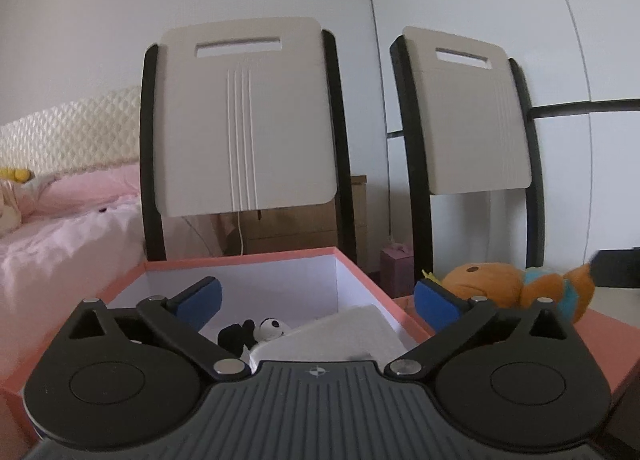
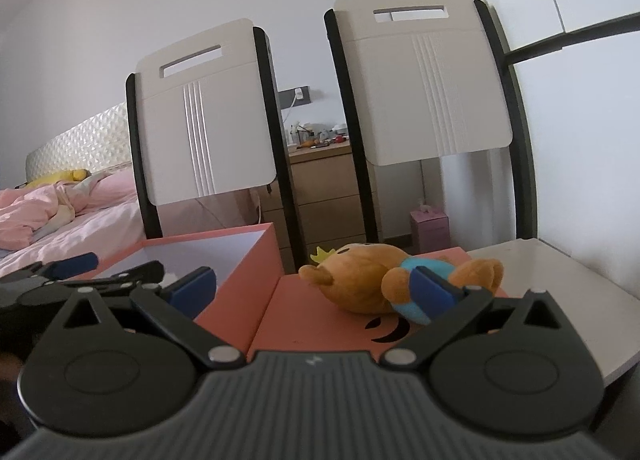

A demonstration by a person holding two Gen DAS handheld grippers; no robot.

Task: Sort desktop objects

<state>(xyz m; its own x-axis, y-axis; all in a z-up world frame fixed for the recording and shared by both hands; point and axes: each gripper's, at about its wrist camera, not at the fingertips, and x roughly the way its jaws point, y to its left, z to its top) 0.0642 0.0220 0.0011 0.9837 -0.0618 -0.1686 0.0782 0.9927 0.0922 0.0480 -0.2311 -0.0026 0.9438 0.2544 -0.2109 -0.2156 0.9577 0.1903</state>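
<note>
Both my tools gape wide, holding nothing: left gripper [image 1: 318, 302] hangs over the pink box [image 1: 256, 258], panda toy [image 1: 256, 332] and white cloth [image 1: 344, 334] inside; right gripper [image 2: 314, 292] faces the orange plush [image 2: 360, 280] lying on the pink lid [image 2: 320, 324].

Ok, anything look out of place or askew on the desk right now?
Only the orange plush toy: it lies tipped on its side on the flat pink lid, outside the open pink box. Nothing looks spilled or damaged.
</note>
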